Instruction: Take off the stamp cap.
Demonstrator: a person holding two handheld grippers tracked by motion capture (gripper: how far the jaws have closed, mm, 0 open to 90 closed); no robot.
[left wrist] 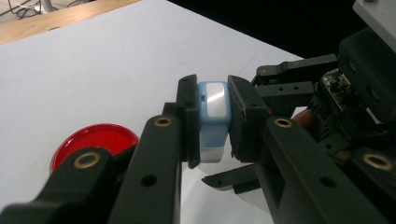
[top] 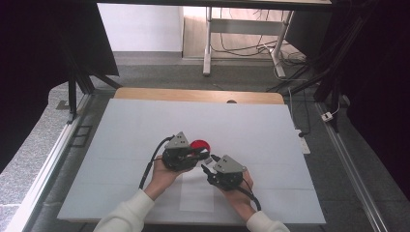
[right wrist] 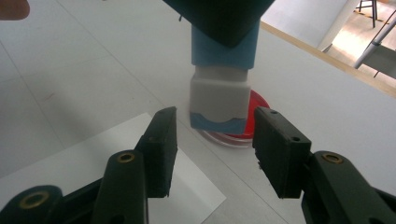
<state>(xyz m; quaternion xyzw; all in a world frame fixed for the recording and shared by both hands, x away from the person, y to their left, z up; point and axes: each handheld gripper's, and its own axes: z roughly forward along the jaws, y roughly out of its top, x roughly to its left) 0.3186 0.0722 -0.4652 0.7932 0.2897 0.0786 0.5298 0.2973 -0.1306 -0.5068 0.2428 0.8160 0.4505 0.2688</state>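
While the left gripper (left wrist: pixel 212 116) holds the blue and white stick (left wrist: pixel 213 116) clamped in its jaws above the counter (top: pixel 145 125), near the red dish (right wrist: pixel 254 116), the right gripper (right wrist: pixel 212 149) has its jaws apart on either side of the stick's lower end, not yet pressing. To do this well, I'd centre the right jaws squarely on the white band, close firmly, and keep the left hand steady.

Red dish (top: pixel 200 145) behind grippers; table (top: pixel 125 125) elsewhere open

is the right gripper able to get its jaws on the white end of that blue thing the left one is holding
Probably yes: the white end hangs free below the left gripper, and the right gripper has its jaws open either side, nothing between.
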